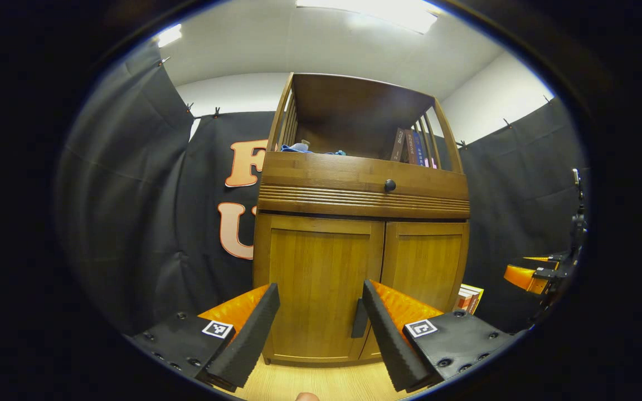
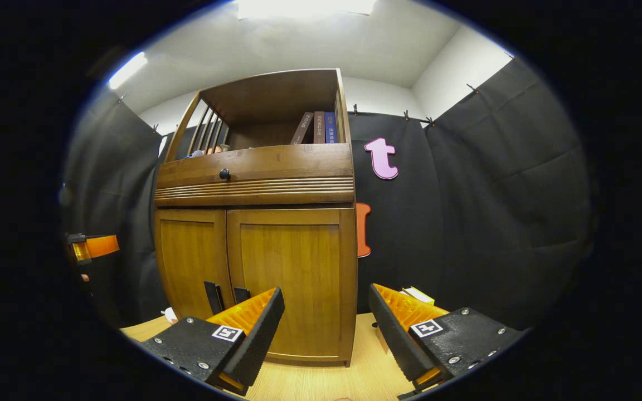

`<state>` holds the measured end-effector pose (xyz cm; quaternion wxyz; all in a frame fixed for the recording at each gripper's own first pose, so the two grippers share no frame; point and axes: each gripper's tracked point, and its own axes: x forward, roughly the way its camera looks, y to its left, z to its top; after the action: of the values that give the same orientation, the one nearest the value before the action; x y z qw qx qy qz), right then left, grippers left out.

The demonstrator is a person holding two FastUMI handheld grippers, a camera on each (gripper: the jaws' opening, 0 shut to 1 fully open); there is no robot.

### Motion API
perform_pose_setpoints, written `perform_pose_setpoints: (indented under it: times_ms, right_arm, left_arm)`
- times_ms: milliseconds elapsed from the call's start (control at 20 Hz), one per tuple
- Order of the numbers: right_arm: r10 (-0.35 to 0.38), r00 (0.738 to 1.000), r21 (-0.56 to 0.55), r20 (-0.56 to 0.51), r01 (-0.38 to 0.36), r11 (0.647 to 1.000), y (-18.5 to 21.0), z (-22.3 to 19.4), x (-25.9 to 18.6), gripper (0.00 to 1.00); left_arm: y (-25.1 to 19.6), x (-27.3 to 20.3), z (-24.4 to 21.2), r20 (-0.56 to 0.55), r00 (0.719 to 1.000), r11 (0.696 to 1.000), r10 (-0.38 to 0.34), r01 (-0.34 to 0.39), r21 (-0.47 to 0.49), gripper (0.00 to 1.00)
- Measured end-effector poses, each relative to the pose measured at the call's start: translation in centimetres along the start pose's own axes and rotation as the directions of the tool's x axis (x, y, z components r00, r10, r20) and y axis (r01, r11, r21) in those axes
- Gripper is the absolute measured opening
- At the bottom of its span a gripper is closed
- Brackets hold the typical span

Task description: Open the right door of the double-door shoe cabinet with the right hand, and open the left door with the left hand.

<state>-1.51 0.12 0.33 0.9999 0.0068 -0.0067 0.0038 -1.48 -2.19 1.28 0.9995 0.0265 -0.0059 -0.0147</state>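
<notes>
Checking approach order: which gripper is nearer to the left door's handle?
Left. The left gripper faces the left door, its handle beside one finger. The right gripper faces the right door, the handles off to one side.

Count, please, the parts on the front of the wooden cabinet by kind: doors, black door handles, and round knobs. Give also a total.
Doors: 2, the left door and the right door, both closed.
Black door handles: 2, one and its neighbour, near the middle seam.
Round knobs: 1, the knob on the drawer front.
Total: 5
</notes>
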Motion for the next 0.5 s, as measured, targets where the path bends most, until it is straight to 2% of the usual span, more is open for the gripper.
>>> perform_pose_setpoints:
  times_ms: [100, 200, 300, 450, 500]
  right_arm:
    - [0.005, 1.000, -0.003, -0.004, -0.005, 1.000, 0.6, -0.4, 0.1, 0.94]
    - [0.017, 1.000, -0.005, -0.013, -0.017, 1.000, 1.5, -0.9, 0.3, 0.94]
    - [0.033, 0.999, -0.005, -0.020, -0.033, 0.999, 2.5, -1.3, 0.7, 0.94]
    - [0.052, 0.998, -0.014, -0.029, -0.052, 0.999, 4.2, -2.1, 1.3, 0.94]
    - [0.057, 0.998, -0.018, -0.034, -0.057, 0.998, 4.7, -2.4, 1.5, 0.94]
  left_arm:
    - [0.1, -0.2, -0.1, 0.001, 1.000, 1.000, 0.004, -0.004, 0.000, 0.94]
    - [0.3, -0.7, -0.1, 0.001, 1.000, 1.000, 0.011, -0.011, -0.001, 0.96]
    - [0.6, -0.9, 0.0, 0.001, 1.000, 1.000, 0.016, -0.016, 0.003, 0.94]
    - [0.7, -1.1, -0.2, -0.004, 1.000, 1.000, 0.014, -0.014, 0.005, 0.99]
    - [0.8, -1.2, -0.3, -0.005, 1.000, 1.000, 0.014, -0.014, 0.007, 0.94]
